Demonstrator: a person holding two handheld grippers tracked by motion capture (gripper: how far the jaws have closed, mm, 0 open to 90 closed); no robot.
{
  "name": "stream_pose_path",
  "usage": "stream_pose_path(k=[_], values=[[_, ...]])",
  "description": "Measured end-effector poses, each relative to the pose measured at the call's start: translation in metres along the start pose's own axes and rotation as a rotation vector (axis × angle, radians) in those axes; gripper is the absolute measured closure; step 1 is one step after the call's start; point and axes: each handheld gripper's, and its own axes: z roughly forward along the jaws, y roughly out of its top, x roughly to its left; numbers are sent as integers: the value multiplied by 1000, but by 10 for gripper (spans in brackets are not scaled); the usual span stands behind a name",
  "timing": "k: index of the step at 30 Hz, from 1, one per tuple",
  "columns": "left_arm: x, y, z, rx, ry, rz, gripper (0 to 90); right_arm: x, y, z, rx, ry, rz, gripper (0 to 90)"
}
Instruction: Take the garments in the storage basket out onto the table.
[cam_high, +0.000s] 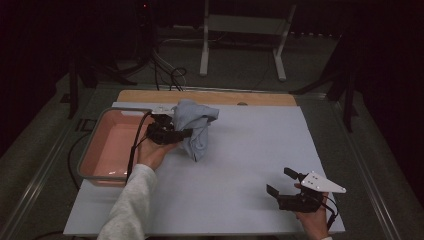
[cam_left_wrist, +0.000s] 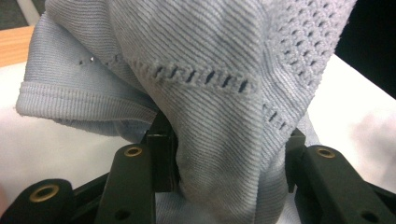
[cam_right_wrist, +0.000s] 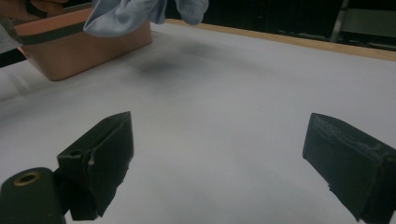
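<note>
I have the left gripper (cam_high: 187, 133) pinching the light blue knit cloth (cam_high: 196, 127), its jaws pressed on a bunched fold; the cloth hangs off the table at about ten o'clock from the table's centre, just beside the pink tub (cam_high: 107, 145), which sits at nine o'clock. My right gripper (cam_high: 281, 182) rests low at five o'clock, well apart from the cloth, its jaws spread wide over the bare white table top (cam_high: 250, 160) with nothing between them.
</note>
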Motion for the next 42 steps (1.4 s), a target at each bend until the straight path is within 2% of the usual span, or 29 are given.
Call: stream_pose_path(k=[13, 21, 33, 35, 37, 39, 40, 41, 42], values=[[-11, -4, 16, 9, -13, 9, 555, -1, 0, 0, -3, 0, 2, 87], [-23, -5, 29, 6, -15, 18, 553, -1, 0, -1, -2, 1, 2, 87], [-41, -5, 46, 1, -57, 20, 549, -1, 0, -1, -4, 1, 4, 87], [-46, -5, 51, 3, -85, 25, 546, -1, 0, -1, -3, 1, 3, 87], [-47, -5, 55, 3, -117, 27, 497, -1, 0, -1, -3, 1, 2, 87], [-48, -6, 58, 9, -121, 13, 283, -1, 0, -1, -4, 1, 2, 87], [-48, -6, 60, 19, -91, 7, 195, -1, 0, -1, -3, 1, 2, 87], [-48, -6, 60, 10, -102, -14, 166, -1, 0, -1, -3, 2, 2, 87], [-47, -5, 59, 1, -103, -15, 142, -1, 0, -1, -3, 1, 1, 87]])
